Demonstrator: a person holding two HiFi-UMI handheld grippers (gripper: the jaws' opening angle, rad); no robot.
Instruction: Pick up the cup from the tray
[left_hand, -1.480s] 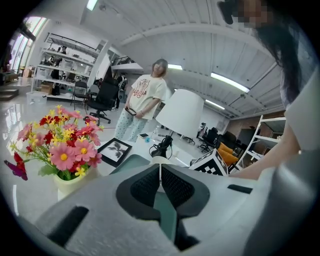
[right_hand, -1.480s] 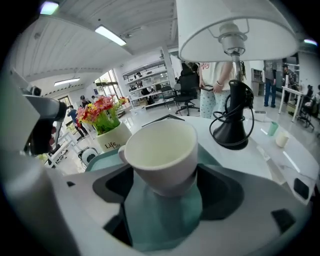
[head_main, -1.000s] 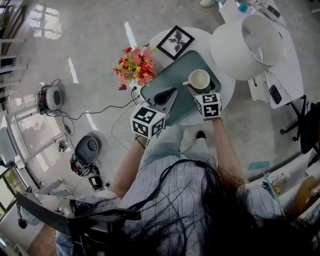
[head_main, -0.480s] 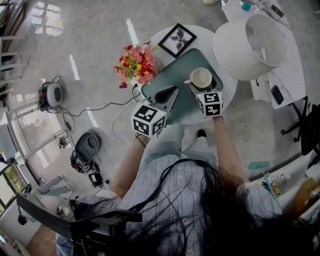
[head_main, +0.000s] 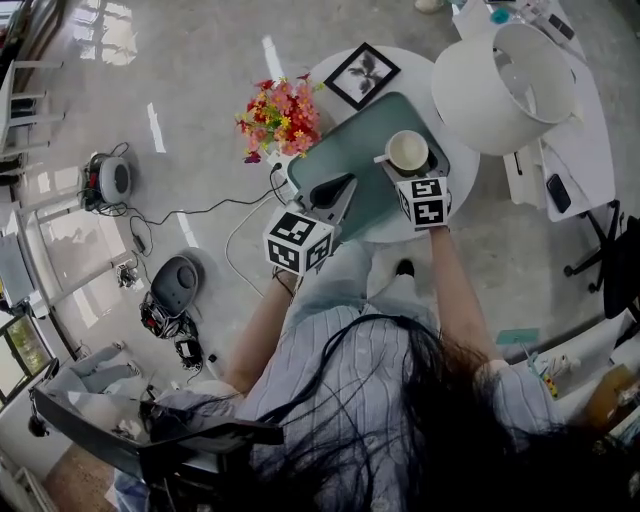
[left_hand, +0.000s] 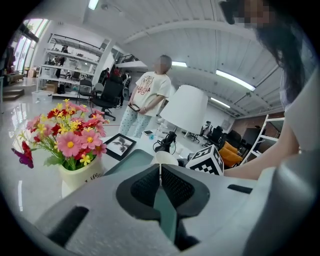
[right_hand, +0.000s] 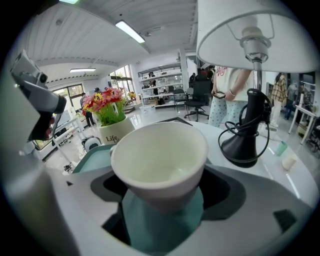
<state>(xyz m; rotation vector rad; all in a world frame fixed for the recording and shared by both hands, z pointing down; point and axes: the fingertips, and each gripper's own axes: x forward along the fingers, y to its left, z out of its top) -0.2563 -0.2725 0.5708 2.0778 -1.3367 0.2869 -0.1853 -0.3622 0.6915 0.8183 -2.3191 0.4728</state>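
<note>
A white cup stands at the right end of the teal tray on the round white table. My right gripper reaches it from the near side. In the right gripper view the cup fills the gap between the jaws, whose dark pads press on its lower sides, with the tray below. My left gripper hovers over the tray's near edge, left of the cup. Its jaws are shut with nothing between them. The cup peeks just above them.
A vase of flowers stands left of the tray and a framed picture behind it. A lamp with a big white shade rises at the right, its black base beside the cup. A person stands beyond the table.
The head view has drifted slightly, shifting the whole scene up and right. Both grippers keep their places relative to the tray and the cup.
</note>
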